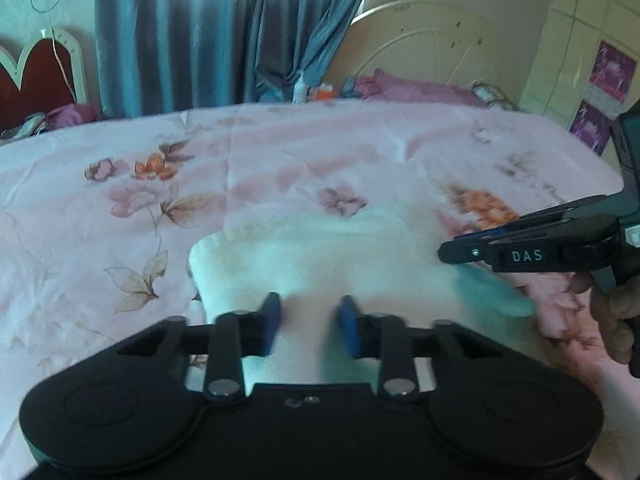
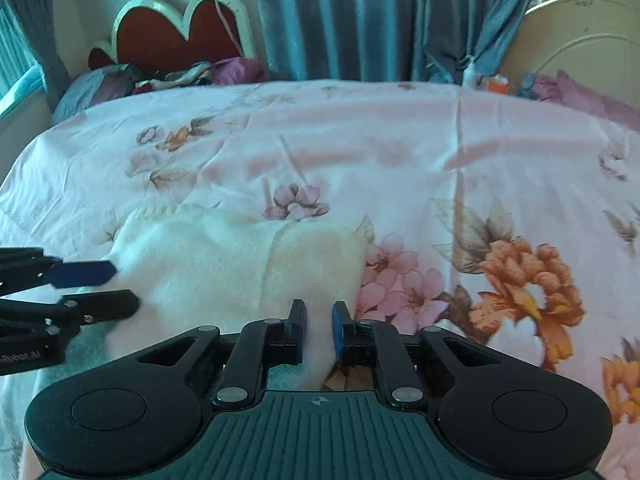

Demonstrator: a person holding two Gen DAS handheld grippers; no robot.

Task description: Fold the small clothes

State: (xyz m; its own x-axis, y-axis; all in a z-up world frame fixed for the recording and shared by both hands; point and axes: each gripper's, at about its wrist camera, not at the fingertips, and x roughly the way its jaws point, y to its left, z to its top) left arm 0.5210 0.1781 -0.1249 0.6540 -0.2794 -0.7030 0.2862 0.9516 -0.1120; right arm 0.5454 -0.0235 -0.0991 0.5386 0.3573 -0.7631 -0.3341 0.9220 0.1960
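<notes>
White garment [image 1: 320, 256] blurred, near edge hidden; both grippers [image 1: 308, 320] [image 2: 319, 326] narrowly parted, perhaps gripping.

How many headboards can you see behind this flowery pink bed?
2. A red heart-shaped headboard with a white rim stands at the back left. A cream arched headboard stands at the back right. Others may lie outside the views.

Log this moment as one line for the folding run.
left gripper: closed on white cloth near edge | right gripper: closed on same cloth | cloth: lying on floral bedsheet
</notes>
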